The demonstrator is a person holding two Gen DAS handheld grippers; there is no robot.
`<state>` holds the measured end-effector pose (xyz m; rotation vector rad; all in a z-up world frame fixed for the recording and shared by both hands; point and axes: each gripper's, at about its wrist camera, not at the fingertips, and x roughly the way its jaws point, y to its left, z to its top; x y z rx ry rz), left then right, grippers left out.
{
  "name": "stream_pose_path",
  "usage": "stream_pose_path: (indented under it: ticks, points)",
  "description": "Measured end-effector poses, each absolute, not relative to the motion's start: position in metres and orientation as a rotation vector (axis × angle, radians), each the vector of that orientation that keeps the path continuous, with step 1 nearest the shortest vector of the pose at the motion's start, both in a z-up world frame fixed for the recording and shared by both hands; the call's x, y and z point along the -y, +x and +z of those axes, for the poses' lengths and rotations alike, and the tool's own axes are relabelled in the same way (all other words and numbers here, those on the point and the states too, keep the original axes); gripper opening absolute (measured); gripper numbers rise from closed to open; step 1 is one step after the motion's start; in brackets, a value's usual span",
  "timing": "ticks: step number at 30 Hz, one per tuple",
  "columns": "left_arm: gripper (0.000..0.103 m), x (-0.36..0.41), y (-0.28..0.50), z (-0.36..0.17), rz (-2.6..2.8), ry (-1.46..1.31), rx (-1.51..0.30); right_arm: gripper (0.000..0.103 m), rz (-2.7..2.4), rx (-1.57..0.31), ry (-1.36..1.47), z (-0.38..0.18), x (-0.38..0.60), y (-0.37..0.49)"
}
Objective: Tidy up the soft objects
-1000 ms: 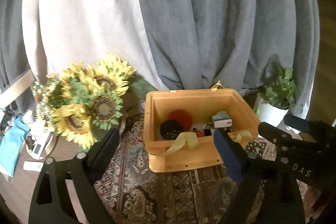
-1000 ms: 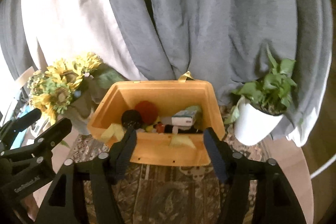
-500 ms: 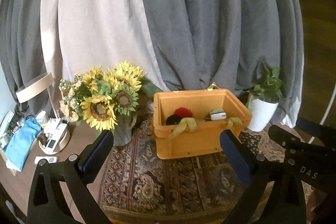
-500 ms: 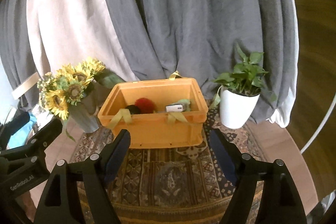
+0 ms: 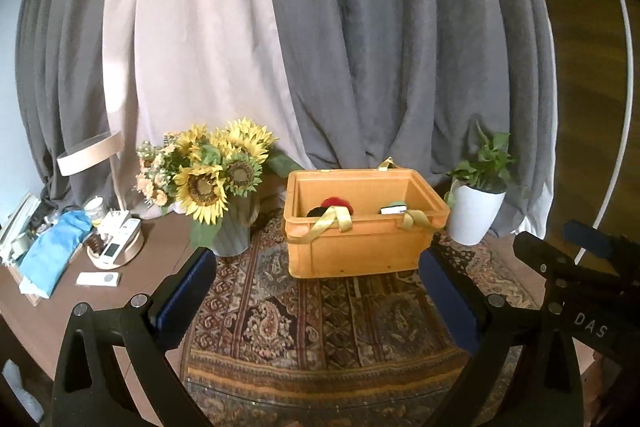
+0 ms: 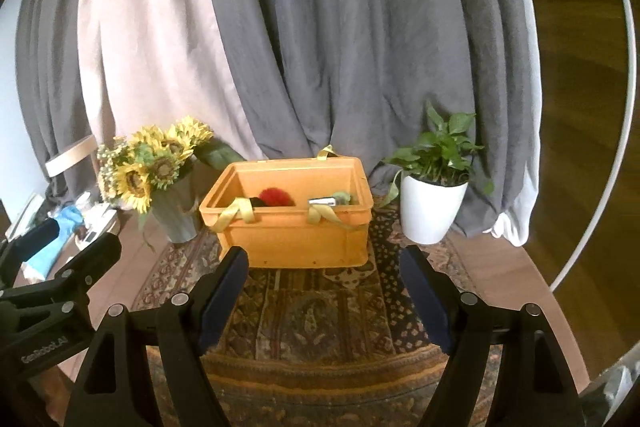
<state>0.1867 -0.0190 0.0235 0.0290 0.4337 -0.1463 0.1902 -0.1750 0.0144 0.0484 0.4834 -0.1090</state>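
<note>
On rug: orange crate (image 5: 362, 247), red pompom (image 5: 336, 203) inside | both my grippers (image 5: 316, 301) (image 6: 324, 297) pulled back since a second ago, jaws wide, empty | I judge sorting finished.

White letters "DAS" stood on the black plastic body of the right gripper (image 5: 588, 323), seen to the right of the left gripper's jaws. "GenRobot.AI" in white ran along the black plastic body of the left gripper (image 6: 44, 347), left of the right jaws. Nothing else was legible.
</note>
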Motion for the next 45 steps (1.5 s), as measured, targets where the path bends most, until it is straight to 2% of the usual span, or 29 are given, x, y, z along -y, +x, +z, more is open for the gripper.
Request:
stream_pose_path:
  ticks: [23, 45]
  points:
    - [0.103, 0.041, 0.058, 0.018, -0.174, 0.032, -0.389, 0.079, -0.098, -0.458, 0.075, 0.003, 0.193, 0.058]
    - [0.103, 0.056, 0.013, 0.013, -0.183, 0.046, -0.39, 0.079, -0.102, -0.453, 0.076, -0.003, 0.204, -0.001]
